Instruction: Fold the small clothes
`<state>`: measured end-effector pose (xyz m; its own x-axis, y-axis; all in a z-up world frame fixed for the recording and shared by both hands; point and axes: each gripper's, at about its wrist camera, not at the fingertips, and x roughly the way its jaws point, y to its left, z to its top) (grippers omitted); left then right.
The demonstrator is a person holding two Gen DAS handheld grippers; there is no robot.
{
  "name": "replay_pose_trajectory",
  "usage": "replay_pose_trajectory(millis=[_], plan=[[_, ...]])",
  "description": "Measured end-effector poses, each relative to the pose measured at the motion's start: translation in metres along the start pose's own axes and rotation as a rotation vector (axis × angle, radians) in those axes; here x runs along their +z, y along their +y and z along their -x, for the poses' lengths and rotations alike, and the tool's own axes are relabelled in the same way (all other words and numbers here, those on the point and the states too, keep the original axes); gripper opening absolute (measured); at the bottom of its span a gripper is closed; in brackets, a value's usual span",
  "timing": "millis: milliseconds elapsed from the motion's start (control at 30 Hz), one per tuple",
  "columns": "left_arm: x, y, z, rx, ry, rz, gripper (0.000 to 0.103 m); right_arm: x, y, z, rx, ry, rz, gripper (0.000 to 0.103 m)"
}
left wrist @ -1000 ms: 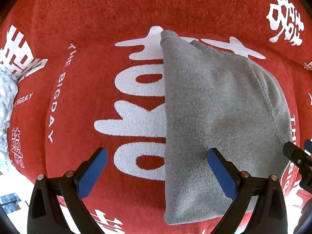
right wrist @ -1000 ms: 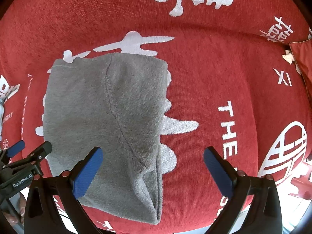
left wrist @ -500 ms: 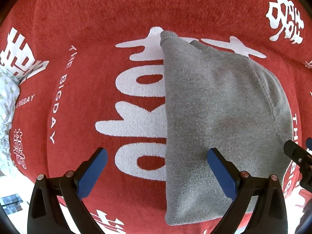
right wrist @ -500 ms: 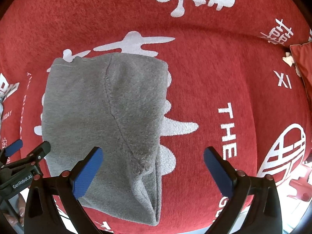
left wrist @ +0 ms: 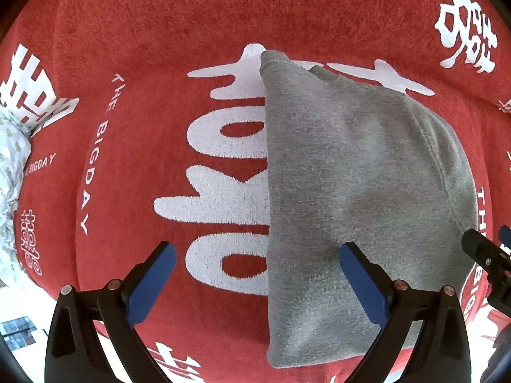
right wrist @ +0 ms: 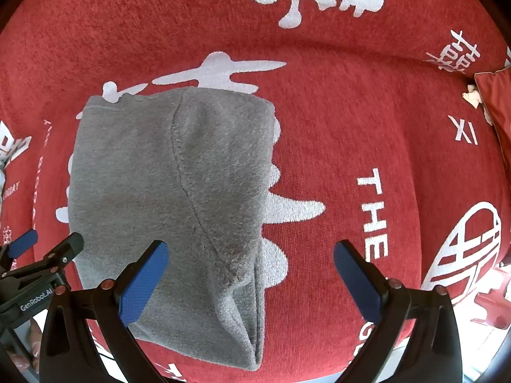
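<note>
A small grey fleece garment [left wrist: 354, 191] lies folded flat on a red blanket with white lettering [left wrist: 159, 111]. My left gripper [left wrist: 258, 281] is open and empty, hovering over the garment's left edge near its front end. In the right wrist view the same garment [right wrist: 166, 198] lies left of centre, with a seam running down it and layered edges at its near right corner. My right gripper [right wrist: 252, 277] is open and empty above that near right corner. Each gripper shows at the edge of the other's view.
A white patterned cloth [left wrist: 9, 172] lies at the far left of the blanket. A red cushion [right wrist: 498, 105] and a small white scrap [right wrist: 472, 95] sit at the far right. The blanket's front edge runs just below both grippers.
Almost nothing has moved. Both grippers stay open over the garment, with only a slight drift of the views.
</note>
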<state>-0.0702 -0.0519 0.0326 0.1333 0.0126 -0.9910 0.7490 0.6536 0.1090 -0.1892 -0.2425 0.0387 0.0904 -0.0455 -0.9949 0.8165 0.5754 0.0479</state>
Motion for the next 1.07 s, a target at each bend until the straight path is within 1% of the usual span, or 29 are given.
replay_pose_trajectory(millis=[367, 633, 800, 900, 1067], plan=[[0.0012, 0.0005, -0.0012, -0.001, -0.006, 0.005, 0.102, -0.0018, -0.0011, -0.0001, 0.008, -0.001, -0.006, 0.103], [0.0037, 0.0010, -0.0003, -0.023, -0.015, 0.027, 0.102, -0.0015, -0.0003, -0.0027, 0.015, 0.007, -0.003, 0.103], [0.0041, 0.0017, 0.0018, -0.054, -0.025, 0.037, 0.102, -0.0021, -0.0005, -0.0033, 0.017, 0.007, -0.006, 0.103], [0.0046, 0.0002, 0.0037, -0.045, -0.036, 0.028, 0.102, -0.0014, -0.0009, -0.0042, 0.014, 0.009, -0.008, 0.103], [0.0053, 0.0011, 0.0002, -0.032, -0.016, 0.035, 0.102, 0.0019, -0.0025, -0.0069, 0.010, 0.013, -0.006, 0.103]])
